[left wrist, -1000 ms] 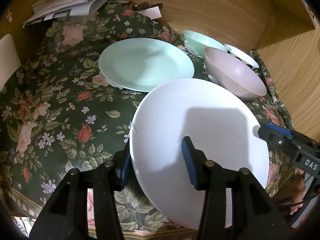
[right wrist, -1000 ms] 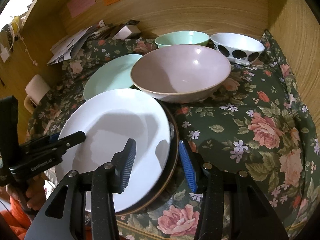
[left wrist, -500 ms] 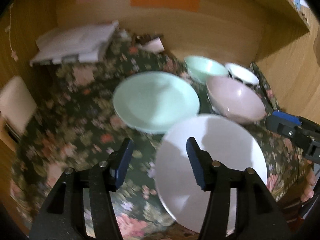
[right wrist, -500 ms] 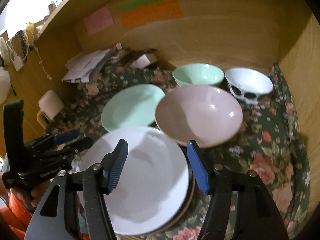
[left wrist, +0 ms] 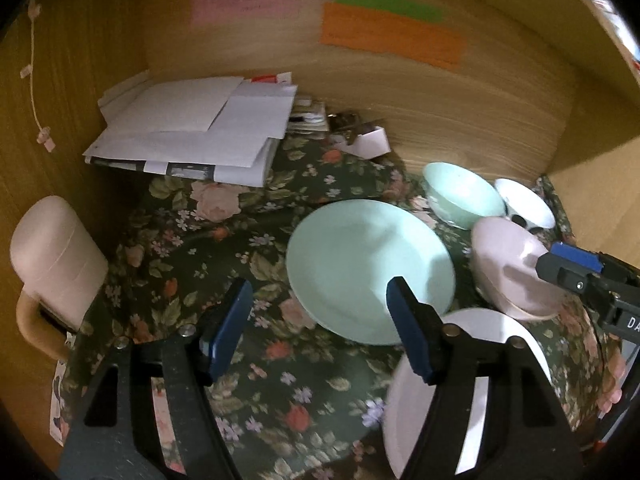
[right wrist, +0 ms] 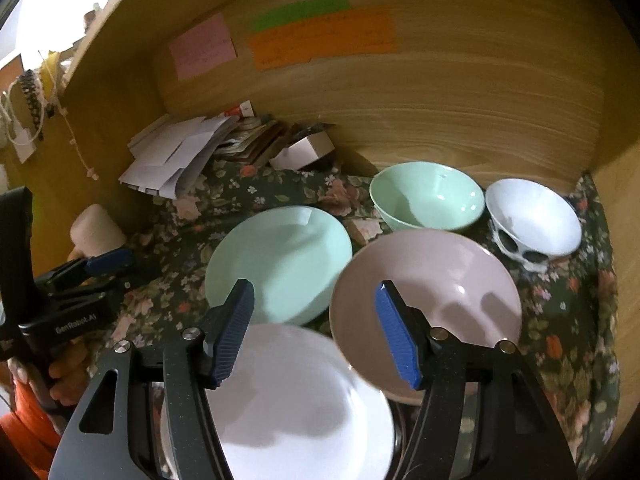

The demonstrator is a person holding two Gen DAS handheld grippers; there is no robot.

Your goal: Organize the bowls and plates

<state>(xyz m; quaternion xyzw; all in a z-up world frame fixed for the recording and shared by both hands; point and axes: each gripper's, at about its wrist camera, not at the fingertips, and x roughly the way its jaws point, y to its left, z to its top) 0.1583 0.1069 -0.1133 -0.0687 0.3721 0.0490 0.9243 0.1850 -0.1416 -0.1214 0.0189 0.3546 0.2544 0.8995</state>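
Observation:
A white plate (left wrist: 492, 364) (right wrist: 296, 400) lies at the near edge on a darker plate whose rim (right wrist: 394, 432) shows. Behind it lie a mint plate (left wrist: 368, 268) (right wrist: 280, 264), a pink bowl (left wrist: 512, 268) (right wrist: 428, 296), a mint bowl (left wrist: 460, 196) (right wrist: 428, 196) and a white bowl with dark spots (left wrist: 524, 204) (right wrist: 532, 224). My left gripper (left wrist: 320, 324) is open and empty, raised above the cloth left of the white plate. My right gripper (right wrist: 316, 332) is open and empty, raised above the white plate.
A floral cloth (left wrist: 208, 240) covers the surface. A pile of papers (left wrist: 192, 128) (right wrist: 176, 156) and a small box (right wrist: 304, 152) lie at the back. A cream mug (left wrist: 52, 264) (right wrist: 96, 232) stands at the left. Wooden walls (right wrist: 440, 92) close in behind and at both sides.
Both grippers have pulled back and up from the white plate, which stays on the darker plate. The left gripper has swung left. Both jaws stay open.

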